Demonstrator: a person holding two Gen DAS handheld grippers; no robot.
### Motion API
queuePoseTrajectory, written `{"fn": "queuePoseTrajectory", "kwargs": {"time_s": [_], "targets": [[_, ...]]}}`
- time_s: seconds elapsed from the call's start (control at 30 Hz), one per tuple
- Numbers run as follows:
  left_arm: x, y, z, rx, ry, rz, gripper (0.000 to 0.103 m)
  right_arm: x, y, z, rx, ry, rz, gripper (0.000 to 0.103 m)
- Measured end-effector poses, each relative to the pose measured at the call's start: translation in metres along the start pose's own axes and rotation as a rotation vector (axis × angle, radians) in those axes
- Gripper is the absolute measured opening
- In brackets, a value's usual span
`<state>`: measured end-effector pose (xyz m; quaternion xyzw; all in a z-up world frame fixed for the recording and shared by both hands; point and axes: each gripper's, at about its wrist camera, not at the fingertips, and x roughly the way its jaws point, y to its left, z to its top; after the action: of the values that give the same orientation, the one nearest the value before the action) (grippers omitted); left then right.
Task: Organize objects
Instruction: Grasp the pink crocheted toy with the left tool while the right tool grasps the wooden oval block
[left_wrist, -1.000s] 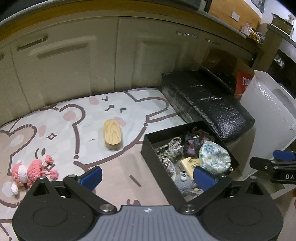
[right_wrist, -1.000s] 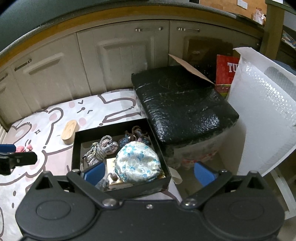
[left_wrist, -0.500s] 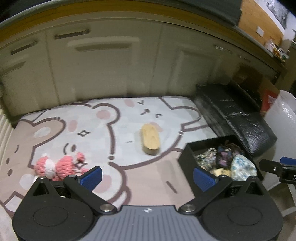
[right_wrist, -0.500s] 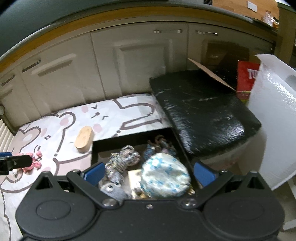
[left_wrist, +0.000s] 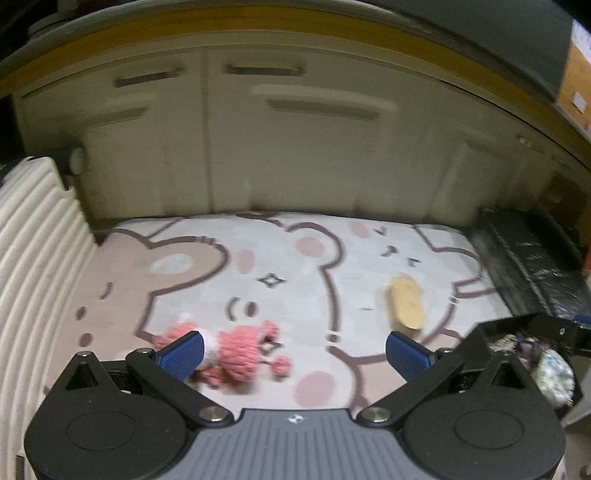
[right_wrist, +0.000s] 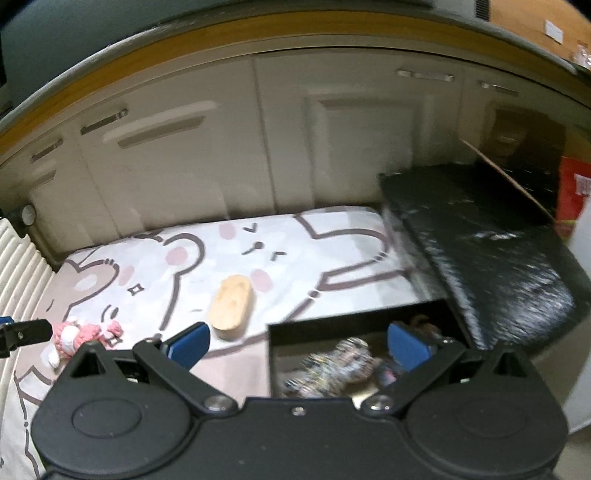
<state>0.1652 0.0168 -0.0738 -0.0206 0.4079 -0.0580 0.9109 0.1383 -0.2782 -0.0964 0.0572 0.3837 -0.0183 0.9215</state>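
On the bear-print mat (left_wrist: 295, 266), hovering the left gripper (left_wrist: 295, 350) just short of the pink crochet toy (left_wrist: 236, 354), with jaws spread wide and holding nothing. Seeing that toy low in the left wrist view, off-centre toward the left pad and partly tucked behind it, sprawling roughly crosswise to the fingers with its pom-poms trailing right. Judging a small shift leftward and a drop as enough to straddle it.

Further right and farther off, passing over the wooden oval block (left_wrist: 406, 304) for now, its long axis running nearly along the fingers' line. Closing across its narrow width would likely be the easier bite.

At the mat's right edge, holding the right gripper (right_wrist: 298, 345) open and empty too, poised above the near rim of the black box (right_wrist: 332, 319), which is already carrying several soft items. Placing the toy well apart from this gripper, far to its left, and the block between, so favouring the left side for the toy. Blurring in both views, so leaving fine contact unjudged.
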Motion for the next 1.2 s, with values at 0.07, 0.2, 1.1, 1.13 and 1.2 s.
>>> {"fn": "queuePoseTrajectory", "kwargs": {"time_s": [0.07, 0.2, 1.1, 1.13, 1.2], "targets": [[0.002, 0.011, 0.0, -0.006, -0.003, 0.021, 0.103, 0.008, 0.01, 0.004, -0.008, 0.001, 0.014, 0.103], [0.01, 0.034, -0.001, -0.017, 0.0, 0.059, 0.103, 0.026, 0.028, 0.012, -0.022, 0.004, 0.035, 0.103], [0.099, 0.058, -0.011, 0.01, 0.167, 0.048, 0.103, 0.153, 0.091, 0.011, -0.12, 0.133, 0.058, 0.103], [0.104, 0.058, -0.012, 0.012, 0.176, 0.066, 0.103, 0.156, 0.092, 0.01, -0.121, 0.141, 0.05, 0.103], [0.11, 0.059, -0.013, 0.01, 0.191, 0.086, 0.103, 0.165, 0.093, 0.009, -0.118, 0.162, 0.027, 0.103]]}}
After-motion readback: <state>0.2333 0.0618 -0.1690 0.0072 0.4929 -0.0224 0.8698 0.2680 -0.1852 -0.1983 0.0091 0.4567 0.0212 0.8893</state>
